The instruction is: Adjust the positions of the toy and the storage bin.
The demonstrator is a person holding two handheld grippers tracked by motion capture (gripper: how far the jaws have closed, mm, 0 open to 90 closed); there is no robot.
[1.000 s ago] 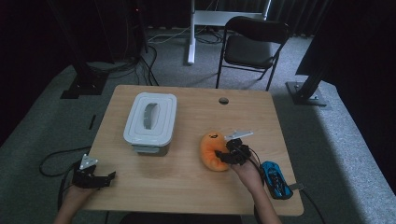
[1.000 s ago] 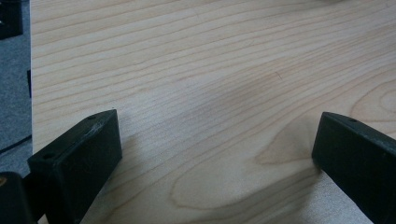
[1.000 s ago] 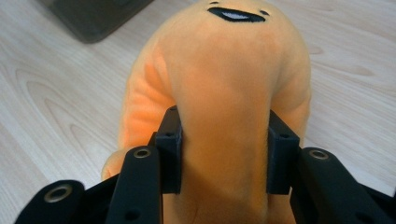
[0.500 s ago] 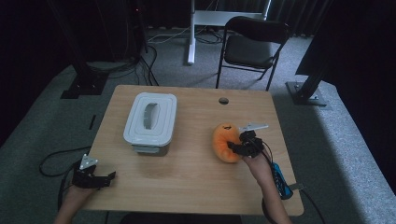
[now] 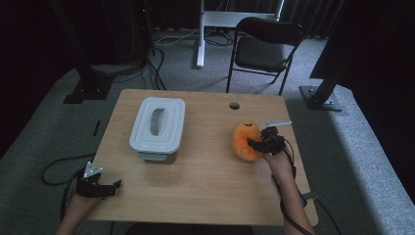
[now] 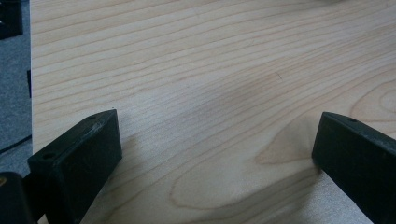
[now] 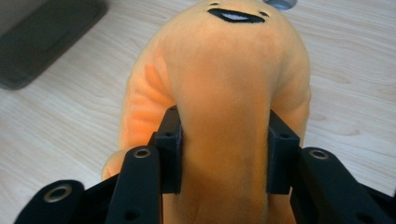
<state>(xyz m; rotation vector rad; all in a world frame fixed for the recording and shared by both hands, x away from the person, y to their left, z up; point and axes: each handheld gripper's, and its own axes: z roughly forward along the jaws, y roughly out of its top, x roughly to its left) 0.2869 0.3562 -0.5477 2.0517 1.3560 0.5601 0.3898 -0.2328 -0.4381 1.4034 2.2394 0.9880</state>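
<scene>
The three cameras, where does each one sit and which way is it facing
High view: fixed above the person's side, looking forward and down on the table; both forearms enter from below, left claw at the near left edge, right claw on the orange plush toy.
Left gripper view: rides the left claw, looking along its wide-apart jaws at bare wood.
Right gripper view: rides the right claw, jaws pressed into the toy.
Shared: the toy shows in the high and right gripper views.

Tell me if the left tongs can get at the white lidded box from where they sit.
Probably yes. The left tongs rest open at the table's near left corner, and only bare wood lies between them and the white lidded box. The orange plush is off to the right.
</scene>
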